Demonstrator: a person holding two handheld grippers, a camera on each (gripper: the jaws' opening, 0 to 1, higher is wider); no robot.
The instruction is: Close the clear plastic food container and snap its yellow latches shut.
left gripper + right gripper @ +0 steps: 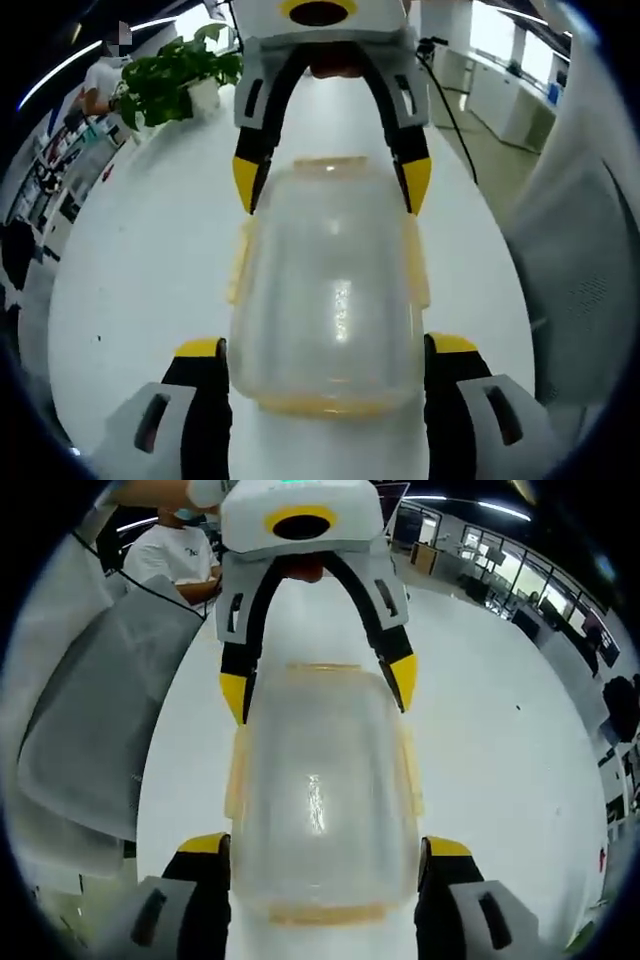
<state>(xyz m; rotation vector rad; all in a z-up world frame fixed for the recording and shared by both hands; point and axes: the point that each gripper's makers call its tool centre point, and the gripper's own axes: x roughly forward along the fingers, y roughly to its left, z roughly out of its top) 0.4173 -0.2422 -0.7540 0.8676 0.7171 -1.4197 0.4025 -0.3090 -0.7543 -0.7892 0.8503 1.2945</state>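
Both grippers, left gripper (325,350) and right gripper (322,848), bracketed the container (328,290) between open jaws; pressing evenly on opposite yellow latches (240,262) seemed wisest.

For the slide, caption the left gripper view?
Two grippers flank a clear plastic food container with yellow latches on a white table.
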